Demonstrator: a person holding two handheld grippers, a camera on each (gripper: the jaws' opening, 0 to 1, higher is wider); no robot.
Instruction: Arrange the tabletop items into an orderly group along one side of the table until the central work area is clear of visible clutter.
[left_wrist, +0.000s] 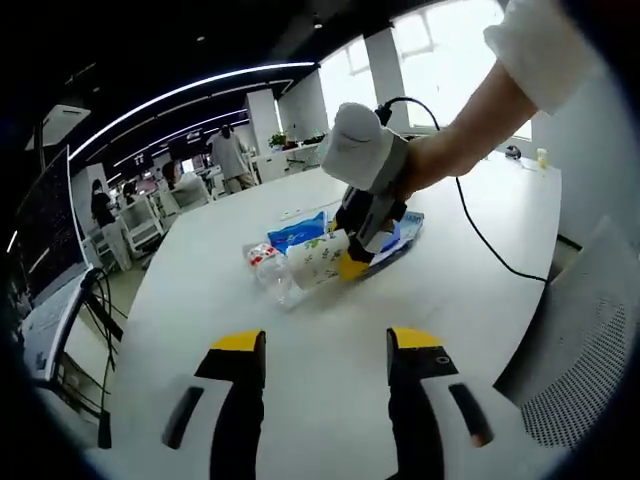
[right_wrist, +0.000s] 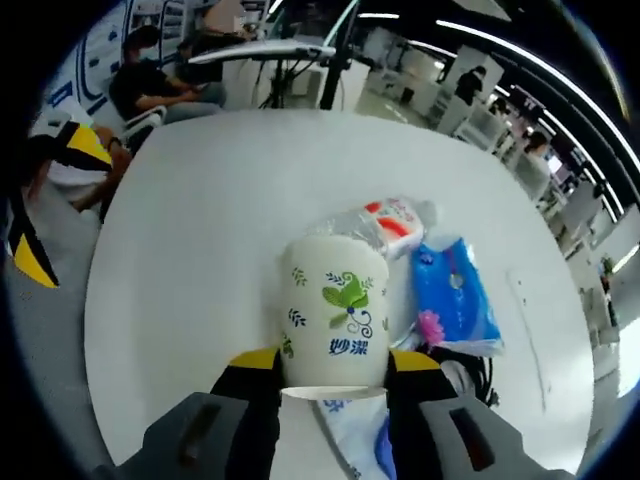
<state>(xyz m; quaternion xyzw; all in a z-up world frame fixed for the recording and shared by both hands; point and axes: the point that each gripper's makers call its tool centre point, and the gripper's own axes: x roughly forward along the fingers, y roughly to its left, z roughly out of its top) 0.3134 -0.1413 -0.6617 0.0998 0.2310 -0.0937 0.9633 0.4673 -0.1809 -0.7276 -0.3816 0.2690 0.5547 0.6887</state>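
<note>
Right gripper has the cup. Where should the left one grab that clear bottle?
Take the clear bottle across its body, near the red-labelled middle. It lies on its side on the table, pressed against the cup, so come from the open near side, with the jaws straddling its width.

The white table (right_wrist: 180, 230) carries one paper cup (right_wrist: 335, 315) printed with green leaves, one clear plastic bottle (right_wrist: 385, 222) with a red-and-white label, and one blue tissue pack (right_wrist: 452, 292); two grippers are present, left gripper (left_wrist: 327, 352) and right gripper (right_wrist: 332, 372).
</note>
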